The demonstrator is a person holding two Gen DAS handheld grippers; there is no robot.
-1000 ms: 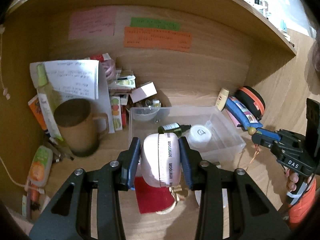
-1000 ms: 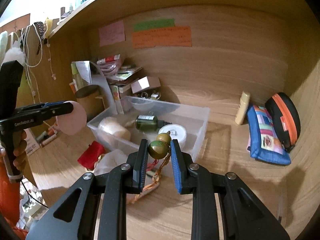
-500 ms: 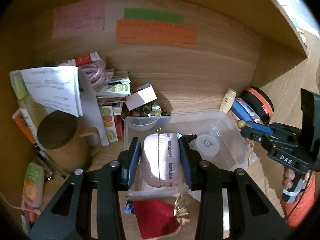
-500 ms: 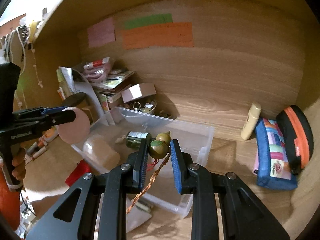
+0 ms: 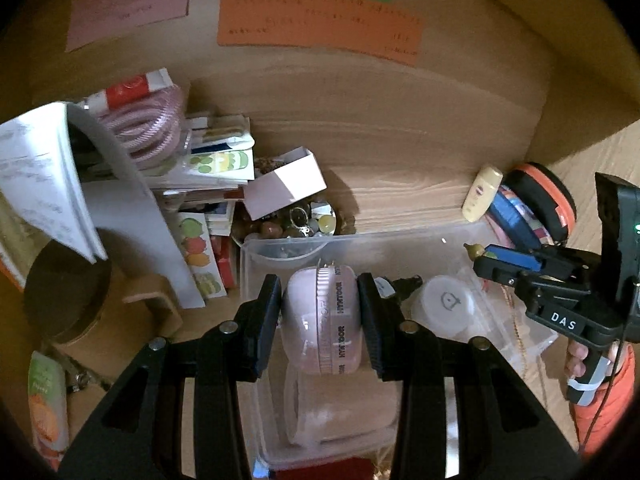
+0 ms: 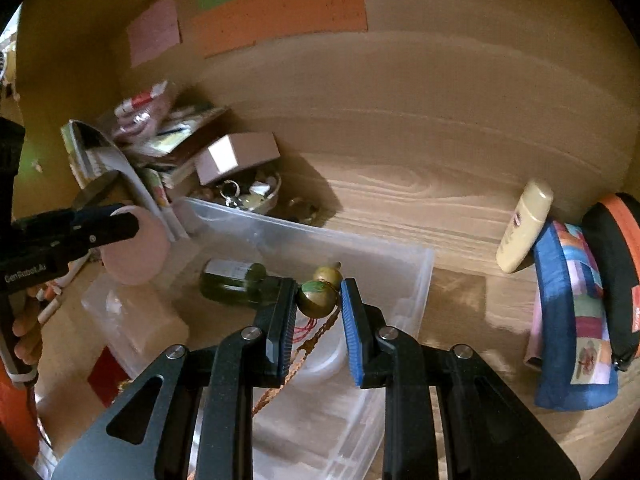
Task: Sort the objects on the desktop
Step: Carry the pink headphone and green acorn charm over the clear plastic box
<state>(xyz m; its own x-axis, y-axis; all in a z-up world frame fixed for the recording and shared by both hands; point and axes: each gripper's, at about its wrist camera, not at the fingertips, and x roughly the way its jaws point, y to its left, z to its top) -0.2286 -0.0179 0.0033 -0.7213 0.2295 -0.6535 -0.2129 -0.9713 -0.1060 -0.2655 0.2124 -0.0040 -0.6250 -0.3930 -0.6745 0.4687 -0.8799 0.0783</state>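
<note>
My left gripper [image 5: 320,312] is shut on a round pink case [image 5: 322,320] with lettering round its edge, held over the near-left part of a clear plastic bin [image 5: 360,240]. In the right wrist view the same pink case [image 6: 134,254] shows at the left, above the clear plastic bin [image 6: 420,264]. My right gripper [image 6: 318,304] is shut on a small green-and-gold gourd charm [image 6: 320,296] with a braided cord hanging below it, over the bin's middle. A dark green bottle [image 6: 232,282] and a white round lid [image 5: 448,304] lie inside the bin.
A brown mug [image 5: 68,296], papers and packets crowd the back left corner. A small bowl of trinkets [image 5: 296,228] sits behind the bin. At the right stand a cream tube [image 6: 524,228], a blue patchwork pouch [image 6: 572,320] and an orange-rimmed black case [image 6: 616,272]. A red pouch [image 6: 106,374] lies near the bin.
Both grippers have moved forward and down, deeper into the shelf nook; the pink case and the gourd charm now hang over the bin instead of in front of it.
</note>
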